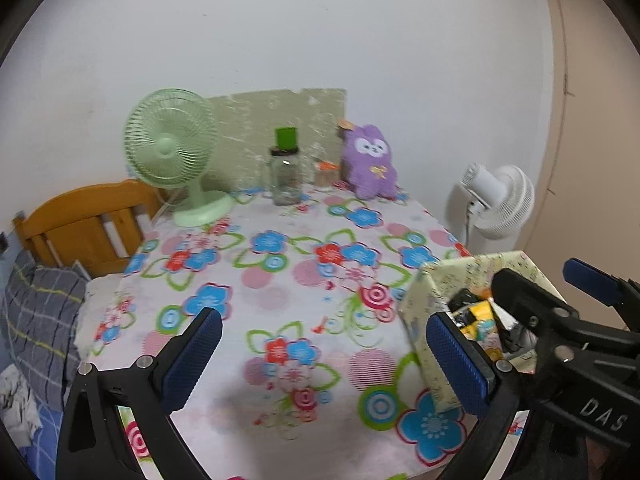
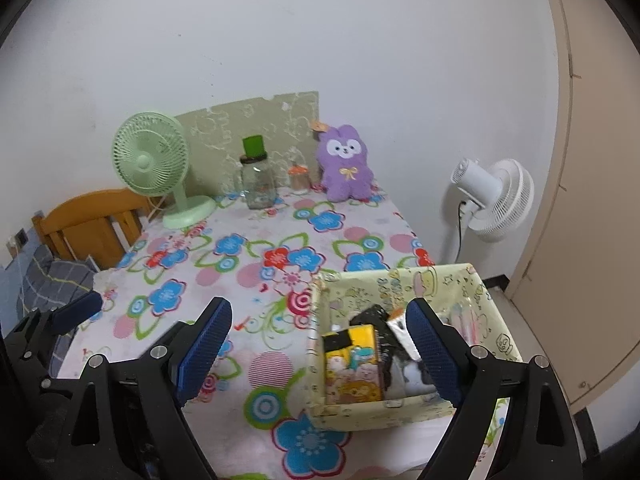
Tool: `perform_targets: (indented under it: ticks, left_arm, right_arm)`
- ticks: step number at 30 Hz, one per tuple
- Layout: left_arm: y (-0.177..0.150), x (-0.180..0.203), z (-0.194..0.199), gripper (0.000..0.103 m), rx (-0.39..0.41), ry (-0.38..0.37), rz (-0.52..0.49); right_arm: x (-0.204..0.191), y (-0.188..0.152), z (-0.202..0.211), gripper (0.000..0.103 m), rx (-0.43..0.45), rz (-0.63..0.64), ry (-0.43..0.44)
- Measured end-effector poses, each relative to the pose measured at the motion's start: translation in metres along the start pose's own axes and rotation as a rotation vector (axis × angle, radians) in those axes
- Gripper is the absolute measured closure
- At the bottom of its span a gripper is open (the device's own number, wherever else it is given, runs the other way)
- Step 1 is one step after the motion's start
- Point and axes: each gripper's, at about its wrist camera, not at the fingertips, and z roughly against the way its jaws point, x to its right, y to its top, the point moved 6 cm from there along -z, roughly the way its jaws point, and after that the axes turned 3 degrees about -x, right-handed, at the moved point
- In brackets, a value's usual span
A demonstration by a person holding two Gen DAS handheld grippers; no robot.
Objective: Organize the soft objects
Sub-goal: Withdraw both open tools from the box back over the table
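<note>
White wall [image 2: 320, 32]; beige door [image 2: 592, 200] right; wooden headboard [image 2: 88, 220] left; white standing fan [image 2: 496, 200] in corner.

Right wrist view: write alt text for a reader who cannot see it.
An open right gripper hovers over a floral-clothed table, beside a pale patterned box holding small items. At the far edge stand a purple plush toy, a glass jar and a green fan.

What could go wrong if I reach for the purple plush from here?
The purple plush sits at the table's far edge beside the glass jar and small orange-lidded bottle; a wide approach could topple them. The box lies near the right gripper, so swinging across may shove it.
</note>
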Motion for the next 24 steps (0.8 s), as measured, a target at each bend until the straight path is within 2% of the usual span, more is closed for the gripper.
perform_targets:
  ticks: [11, 20, 24]
  left_arm:
    - [-0.001, -0.039, 0.040, 0.000, 0.064, 0.077, 0.065]
    - [0.001, -0.057, 0.065, 0.000, 0.120, 0.063, 0.093]
    - [0.007, -0.062, 0.073, 0.000, 0.143, 0.082, 0.083]
  right_arm:
    - [-0.019, 0.006, 0.031, 0.007, 0.077, 0.021, 0.052]
    - [-0.020, 0.010, 0.050, 0.006, 0.120, 0.024, 0.019]
    - [-0.025, 0.009, 0.060, 0.006, 0.146, 0.022, 0.019]
